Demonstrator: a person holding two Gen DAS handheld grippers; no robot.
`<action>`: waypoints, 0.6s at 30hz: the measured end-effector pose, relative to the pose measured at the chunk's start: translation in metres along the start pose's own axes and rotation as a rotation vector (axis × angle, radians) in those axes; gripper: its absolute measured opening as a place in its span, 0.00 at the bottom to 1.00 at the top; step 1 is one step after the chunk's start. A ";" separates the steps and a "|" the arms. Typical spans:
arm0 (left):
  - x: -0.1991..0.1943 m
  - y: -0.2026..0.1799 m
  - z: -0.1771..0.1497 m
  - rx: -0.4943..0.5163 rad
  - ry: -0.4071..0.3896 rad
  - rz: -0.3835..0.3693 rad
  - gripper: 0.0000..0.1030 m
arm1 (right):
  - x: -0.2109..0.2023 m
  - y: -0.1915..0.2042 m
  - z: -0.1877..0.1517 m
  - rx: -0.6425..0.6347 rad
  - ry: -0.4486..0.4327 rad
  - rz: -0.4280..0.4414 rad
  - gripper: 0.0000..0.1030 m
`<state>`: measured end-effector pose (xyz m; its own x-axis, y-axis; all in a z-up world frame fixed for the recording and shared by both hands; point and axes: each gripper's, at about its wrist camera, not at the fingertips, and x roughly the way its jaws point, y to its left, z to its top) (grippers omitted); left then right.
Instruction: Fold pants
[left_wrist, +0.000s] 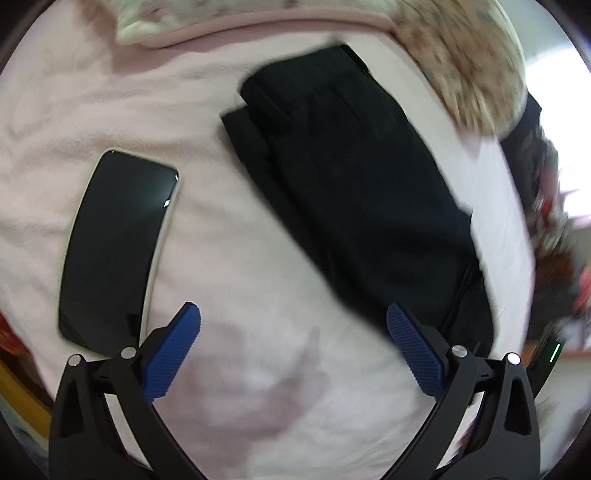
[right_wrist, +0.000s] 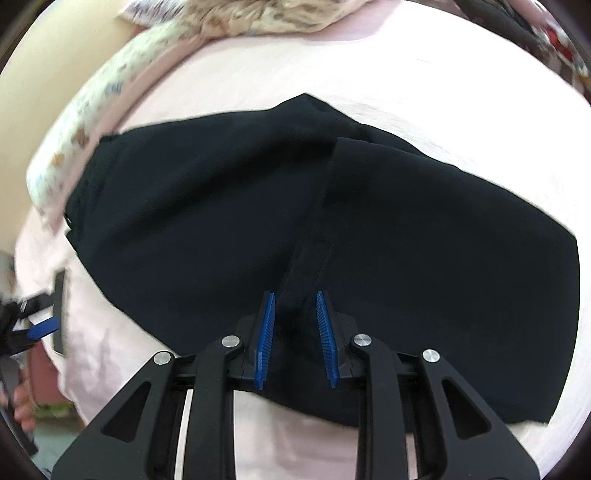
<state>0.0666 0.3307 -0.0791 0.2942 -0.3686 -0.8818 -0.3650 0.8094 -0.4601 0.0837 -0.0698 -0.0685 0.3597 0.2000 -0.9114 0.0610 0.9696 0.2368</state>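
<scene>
Right wrist view: right claw (right_wrist: 294, 314), narrowly parted, straddles a ridge of black pants (right_wrist: 221, 221) at frame center on the bed (right_wrist: 443, 85); left claw (left_wrist: 293, 332) hangs released; pinch all layers squarely.

Pants (right_wrist: 221, 221): black. Bed sheet (left_wrist: 240, 240): pale pink. Quilt (left_wrist: 472, 74): cream, floral print. Phone (left_wrist: 114, 240): black. Gripper pads (right_wrist: 266, 339): blue, ribbed.

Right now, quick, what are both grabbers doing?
Left gripper: open, holding nothing.
Right gripper: part closed around a bunch of the black pants; firm grip unclear.
</scene>
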 end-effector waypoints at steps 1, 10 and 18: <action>0.002 0.004 0.009 -0.030 0.001 -0.025 0.98 | -0.001 -0.006 -0.002 0.020 0.002 0.013 0.25; 0.034 0.023 0.074 -0.264 0.055 -0.241 0.98 | -0.013 0.005 -0.014 0.099 0.033 0.097 0.26; 0.054 0.027 0.090 -0.302 0.089 -0.326 0.98 | -0.009 0.037 -0.007 0.057 0.019 0.117 0.46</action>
<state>0.1520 0.3734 -0.1296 0.3643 -0.6306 -0.6854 -0.5109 0.4800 -0.7131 0.0763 -0.0344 -0.0542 0.3499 0.3145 -0.8824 0.0726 0.9300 0.3603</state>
